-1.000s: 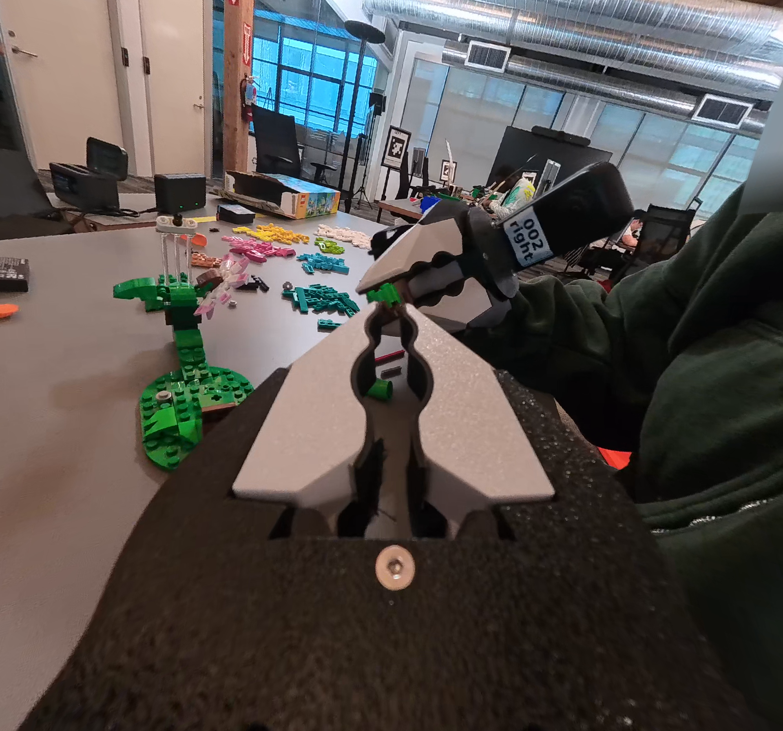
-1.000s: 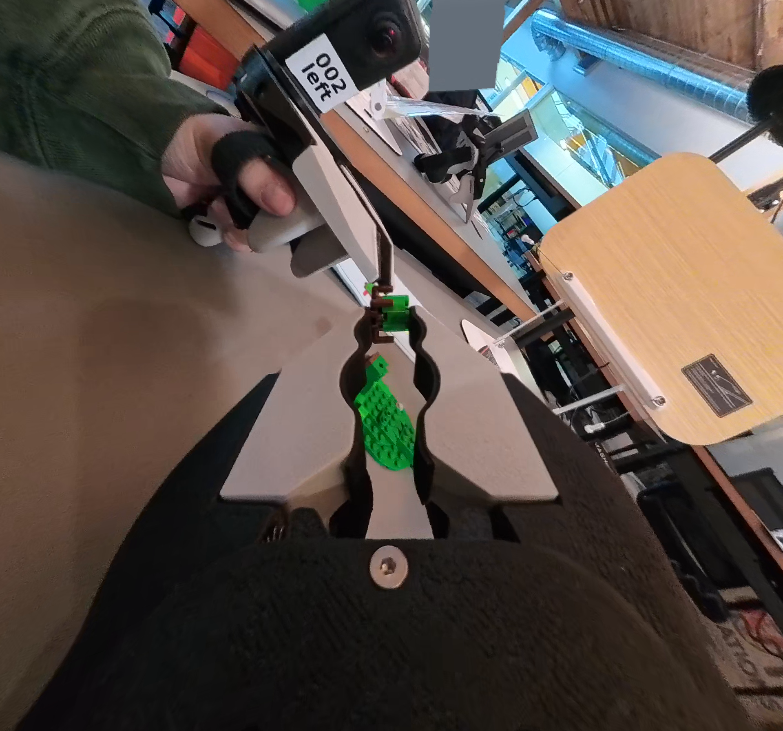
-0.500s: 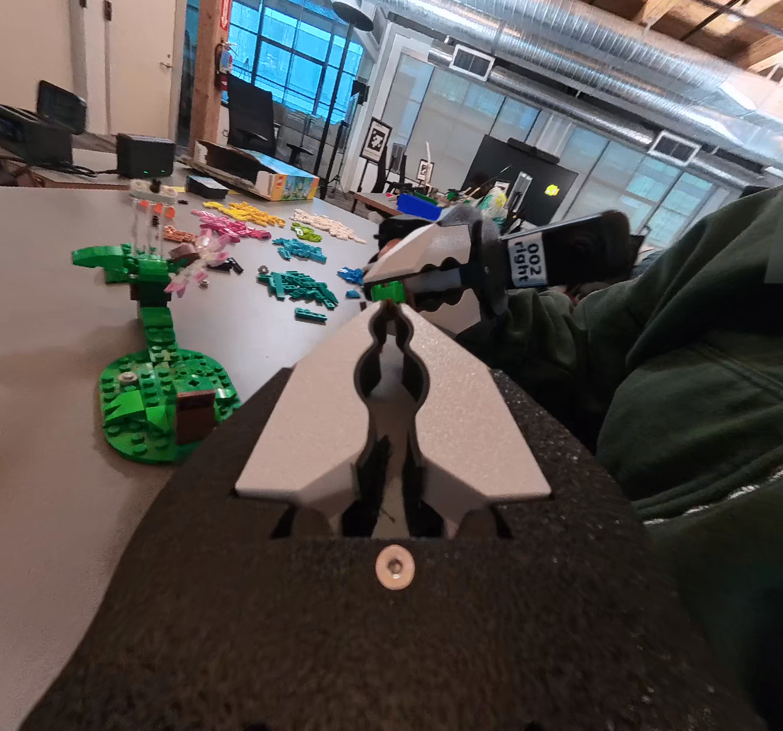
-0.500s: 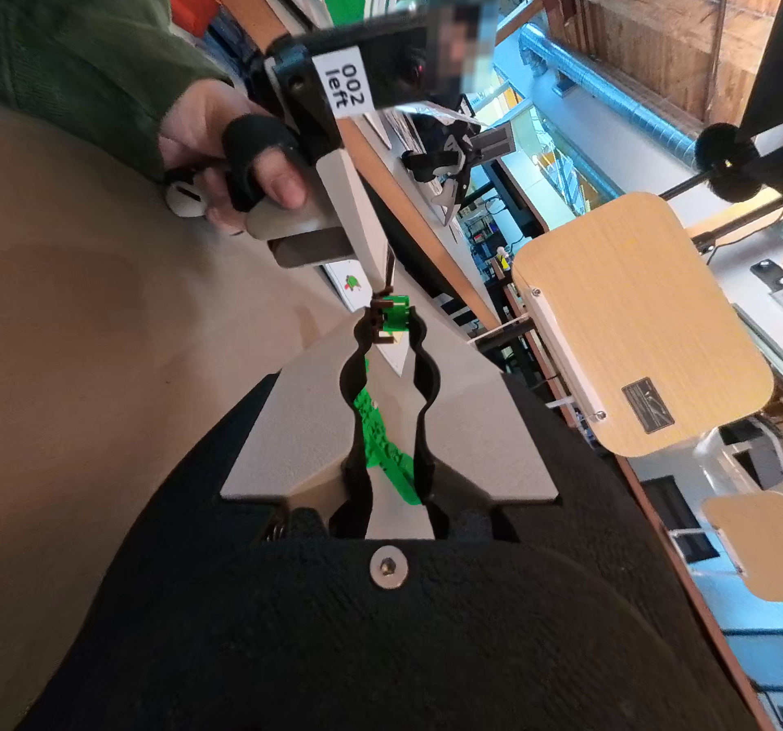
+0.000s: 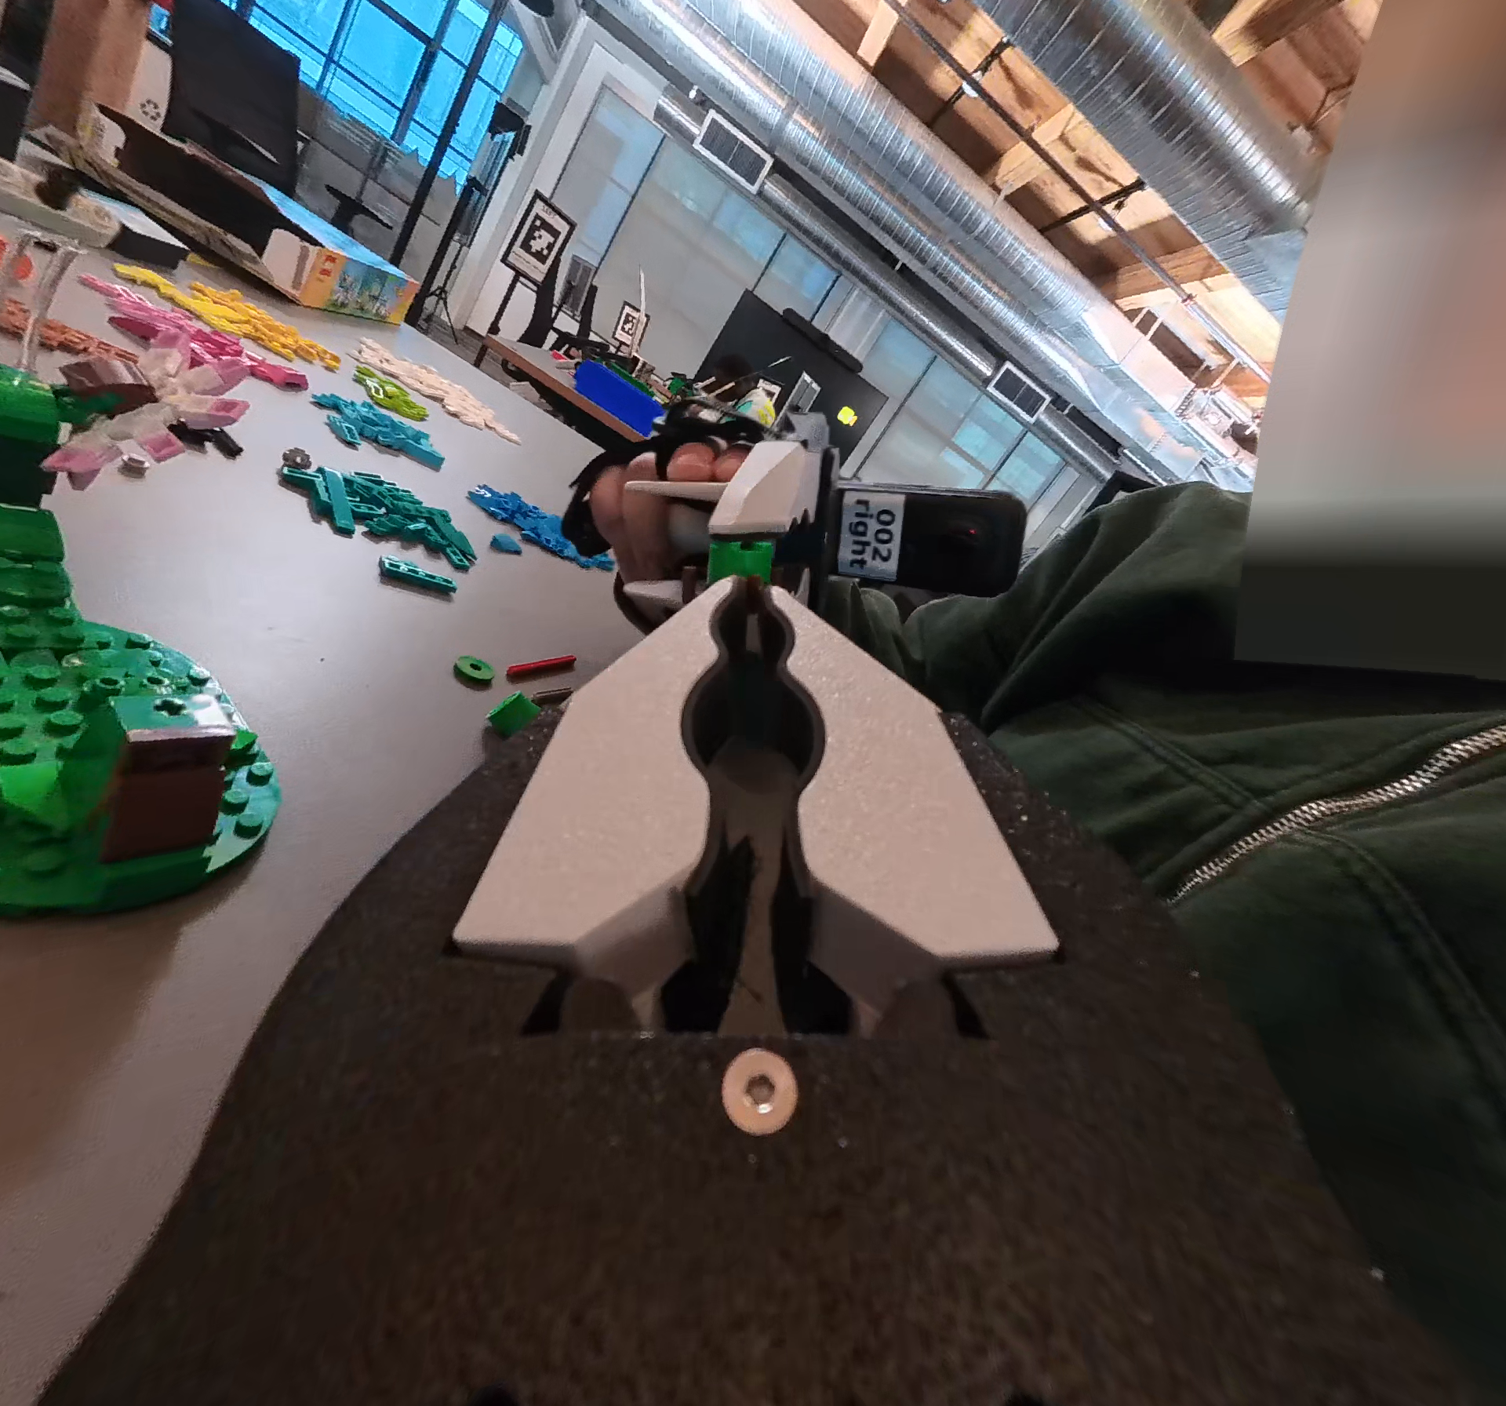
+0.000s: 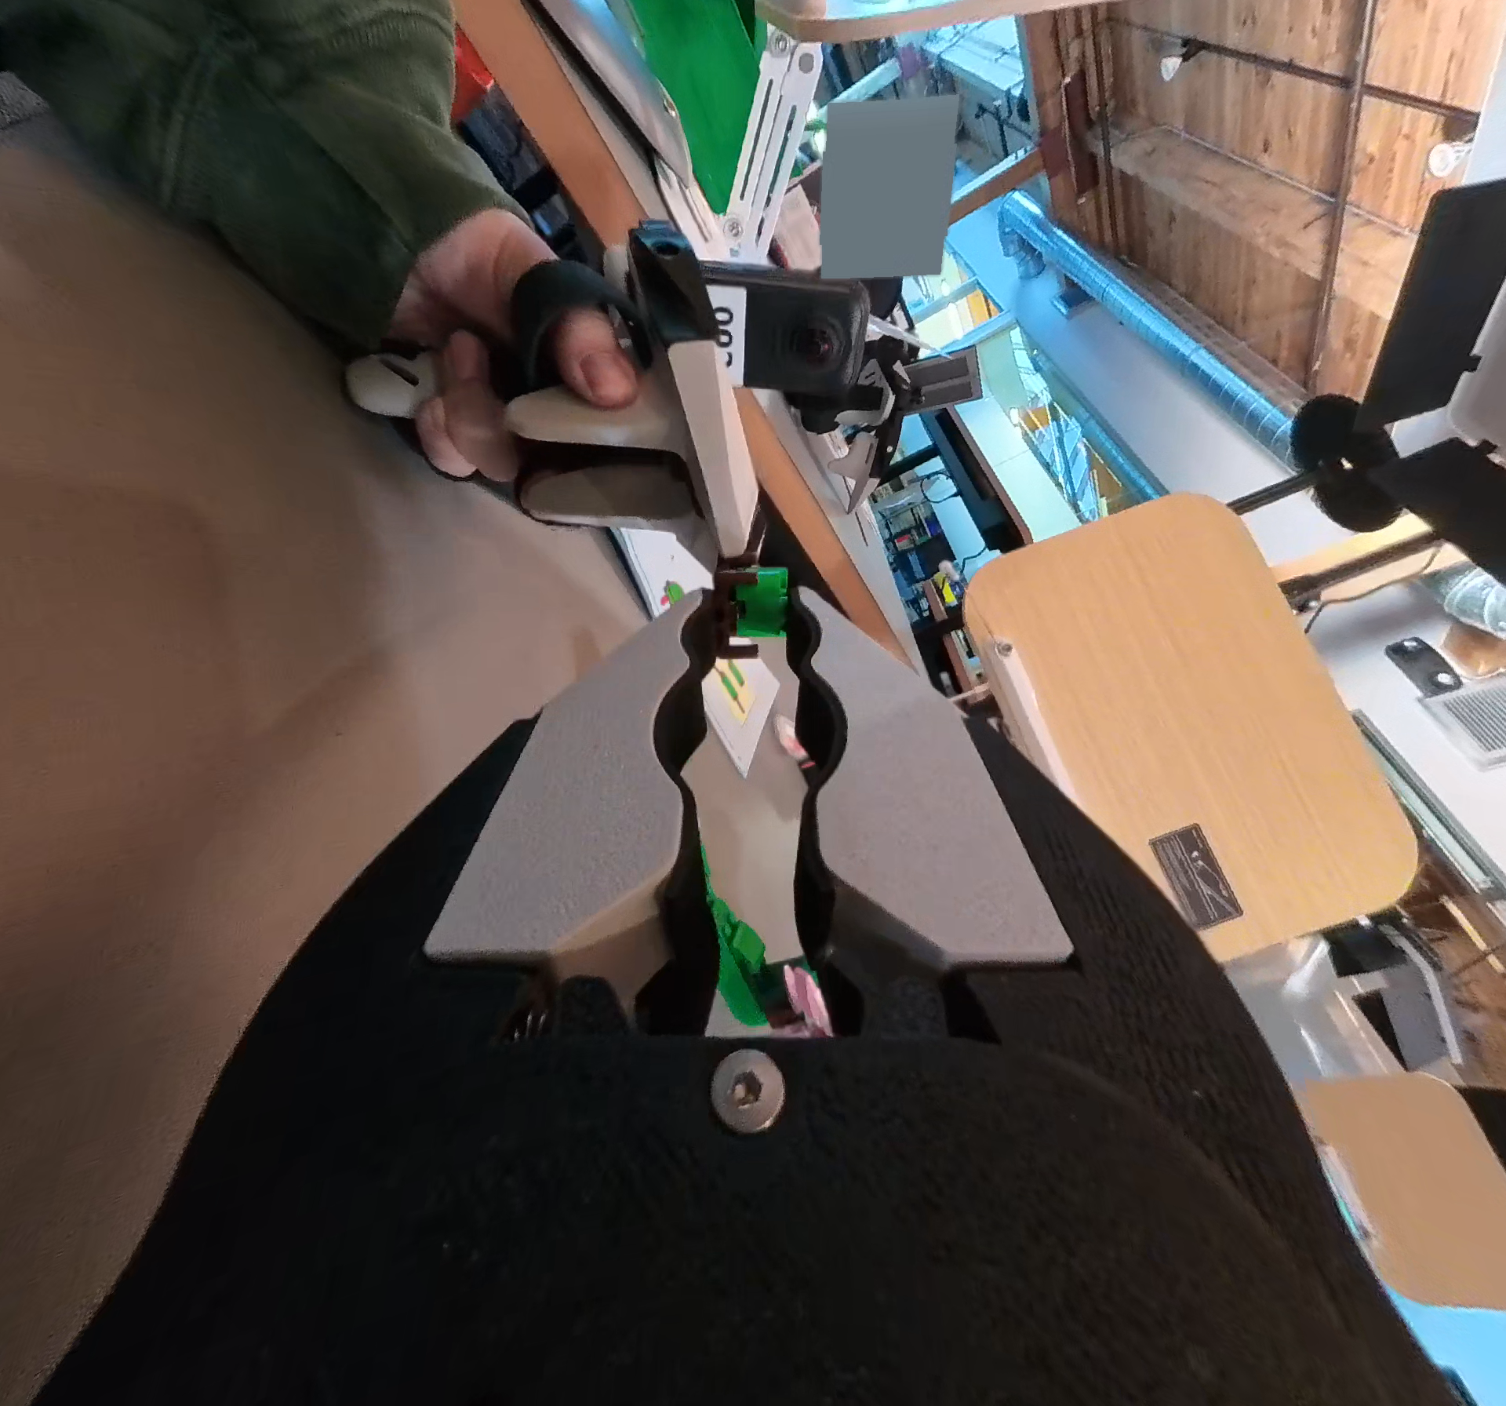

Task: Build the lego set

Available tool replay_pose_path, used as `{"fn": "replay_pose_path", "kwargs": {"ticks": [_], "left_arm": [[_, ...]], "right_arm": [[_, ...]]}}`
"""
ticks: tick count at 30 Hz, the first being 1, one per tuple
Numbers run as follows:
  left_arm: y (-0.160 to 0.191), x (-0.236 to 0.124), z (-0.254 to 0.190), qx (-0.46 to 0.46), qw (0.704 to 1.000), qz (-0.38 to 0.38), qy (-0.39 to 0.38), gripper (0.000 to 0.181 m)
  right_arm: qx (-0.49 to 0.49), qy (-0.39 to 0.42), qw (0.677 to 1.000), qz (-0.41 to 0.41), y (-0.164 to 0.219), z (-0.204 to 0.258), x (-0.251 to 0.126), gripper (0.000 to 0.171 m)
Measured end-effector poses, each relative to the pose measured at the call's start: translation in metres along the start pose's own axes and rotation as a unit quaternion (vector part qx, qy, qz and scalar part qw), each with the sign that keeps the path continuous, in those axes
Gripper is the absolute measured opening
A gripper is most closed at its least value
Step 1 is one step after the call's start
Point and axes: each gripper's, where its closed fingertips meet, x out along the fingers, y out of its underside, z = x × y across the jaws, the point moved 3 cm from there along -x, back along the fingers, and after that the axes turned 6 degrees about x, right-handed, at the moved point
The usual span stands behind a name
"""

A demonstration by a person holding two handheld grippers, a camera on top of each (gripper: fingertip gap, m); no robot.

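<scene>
Both grippers, left (image 5: 748,599) and right (image 6: 746,607), stayed clamped tip-to-tip on the green brick (image 6: 760,601) and brown piece (image 6: 728,610), now lifted farther right of the model (image 5: 98,755), so joining probably continues.

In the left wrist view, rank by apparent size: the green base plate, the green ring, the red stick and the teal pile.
1. Green base plate, though nearness inflates it.
2. Teal pile.
3. Red stick and green ring: too alike to rank.
</scene>
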Motion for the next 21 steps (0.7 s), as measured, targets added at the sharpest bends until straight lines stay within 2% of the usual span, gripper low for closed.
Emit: {"fn": "replay_pose_path", "kwargs": {"ticks": [6,13,21], "left_arm": [[-0.0005,-0.0006,0.0035,-0.007,1.000,-0.003,-0.009,0.000],[0.0019,0.0009,0.0060,-0.023,1.000,0.007,-0.011,0.000],[0.0030,0.0010,0.0027,-0.047,0.999,0.012,0.013,0.000]], "right_arm": [[-0.021,0.001,0.999,0.033,0.0014,-0.0007,0.0013,0.015],[-0.022,0.001,1.000,0.019,0.0044,0.0020,0.0000,0.015],[-0.067,0.007,0.998,0.007,0.0000,0.0043,-0.0016,0.016]]}}
